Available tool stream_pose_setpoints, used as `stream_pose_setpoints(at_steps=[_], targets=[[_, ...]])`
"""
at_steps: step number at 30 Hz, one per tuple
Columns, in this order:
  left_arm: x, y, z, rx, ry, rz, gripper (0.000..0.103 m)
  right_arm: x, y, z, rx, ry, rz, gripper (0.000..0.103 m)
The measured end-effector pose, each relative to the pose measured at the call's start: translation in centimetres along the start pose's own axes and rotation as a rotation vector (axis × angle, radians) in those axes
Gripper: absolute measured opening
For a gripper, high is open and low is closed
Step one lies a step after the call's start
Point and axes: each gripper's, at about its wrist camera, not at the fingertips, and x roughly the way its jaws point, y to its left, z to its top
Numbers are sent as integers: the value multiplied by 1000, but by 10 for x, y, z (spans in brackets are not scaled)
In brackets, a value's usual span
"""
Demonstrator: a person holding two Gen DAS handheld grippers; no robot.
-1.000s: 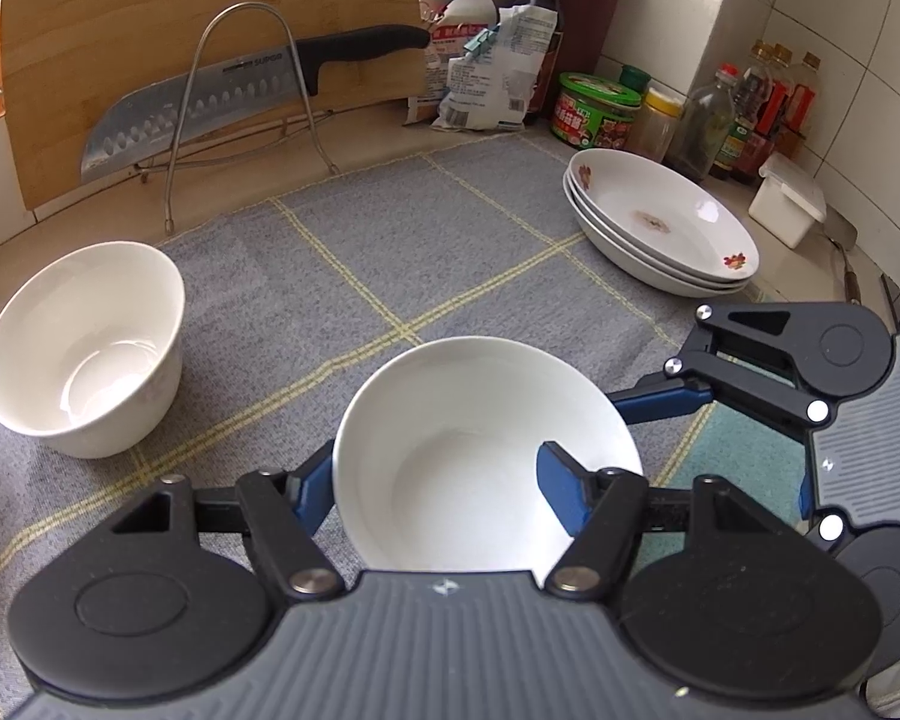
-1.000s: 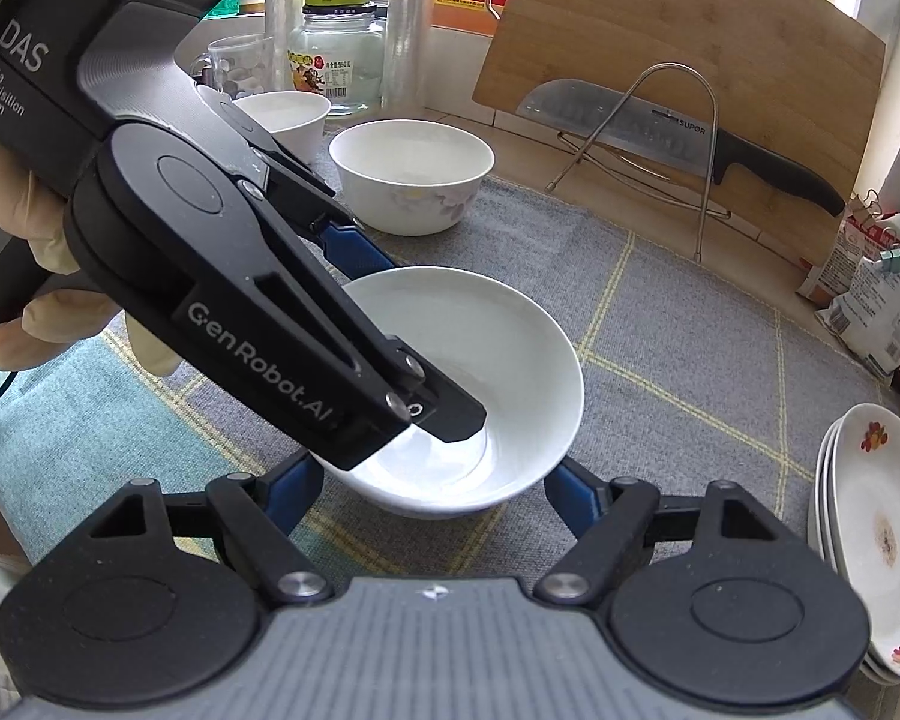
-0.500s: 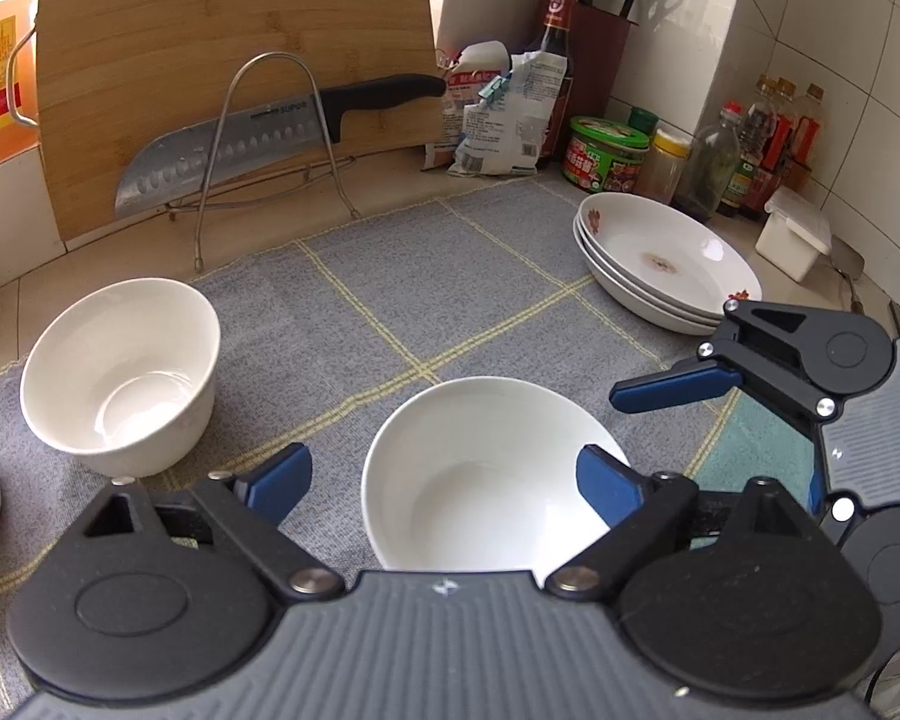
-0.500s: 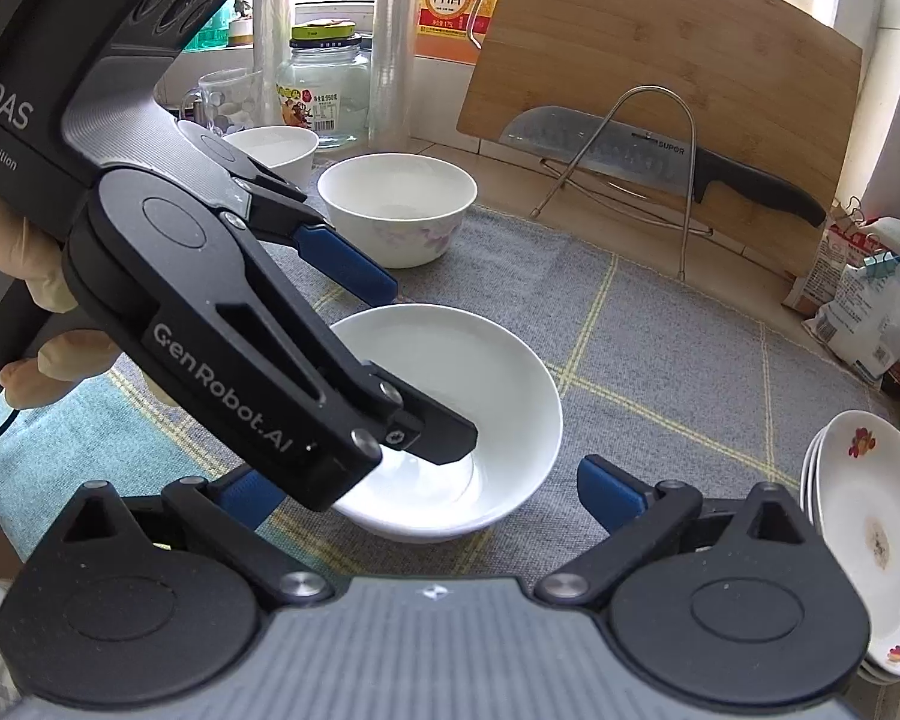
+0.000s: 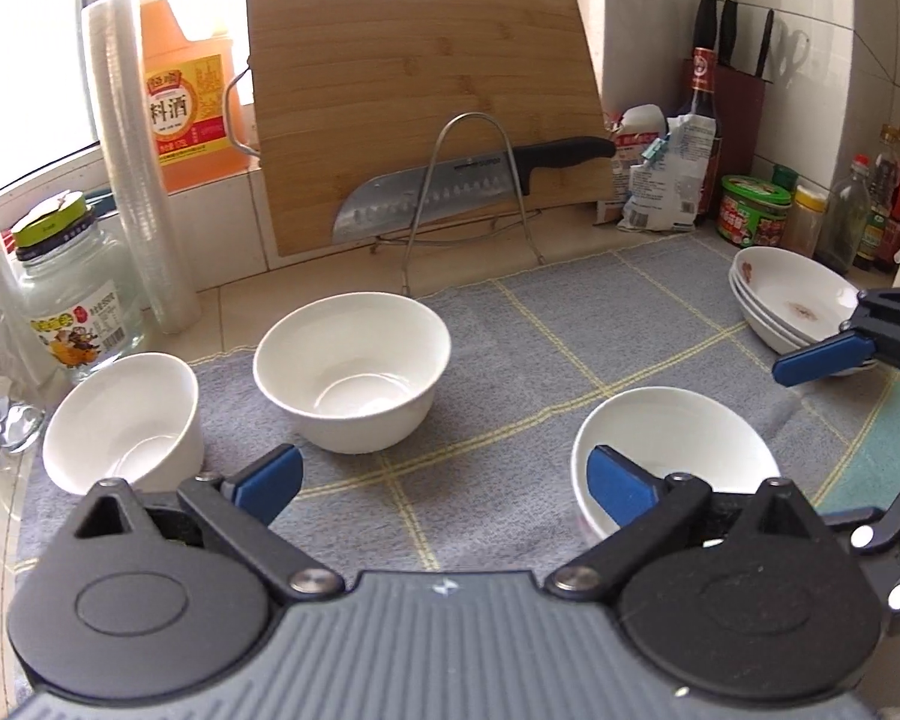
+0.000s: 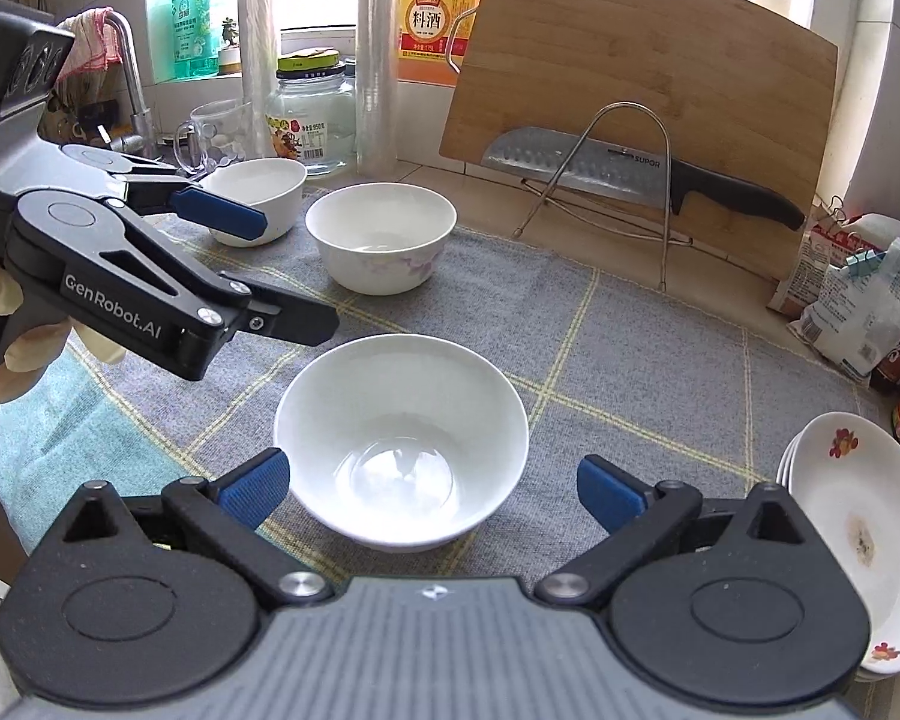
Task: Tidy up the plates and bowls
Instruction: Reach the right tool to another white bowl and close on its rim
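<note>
The wide white ceramic bowl (image 6: 401, 441) is set on the grey checked cloth (image 6: 630, 360) on the worktop. Both the left claw (image 5: 444, 474) and right claw (image 6: 432, 489) have just been opened, nothing gripped.

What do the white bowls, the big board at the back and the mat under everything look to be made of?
The white bowls look like glazed ceramic or porcelain: smooth, glossy, with light reflecting inside. The cutting board seems to be bamboo or wood: tan, matte, with joined strips. The grey mat looks like woven cloth, with a fuzzy surface and yellow stitched lines.
</note>
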Motion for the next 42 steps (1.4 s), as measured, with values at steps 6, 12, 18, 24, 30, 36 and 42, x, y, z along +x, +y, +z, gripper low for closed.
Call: stream_pose_setpoints(at_steps=[6, 12, 18, 24, 30, 36, 42], targets=[[10, 13, -10, -22, 0, 93, 101, 8, -8, 24, -30, 0, 37, 103], [27, 16, -9, -35, -8, 138, 101, 28, -11, 55, -80, 0, 107, 103], [50, 17, -3, -30, -23, 151, 101, 60, -19, 90, -101, 12, 170, 103], [68, 15, 1, -25, -18, 143, 101, 101, -24, 122, -105, 39, 226, 103], [75, 18, 2, -36, -17, 134, 100, 135, -21, 142, -136, 71, 275, 103], [80, 22, 3, -44, -7, 116, 98, 161, -18, 151, -150, 109, 300, 102], [80, 26, 5, -52, -14, 80, 92, 177, -16, 156, -153, 140, 311, 100]])
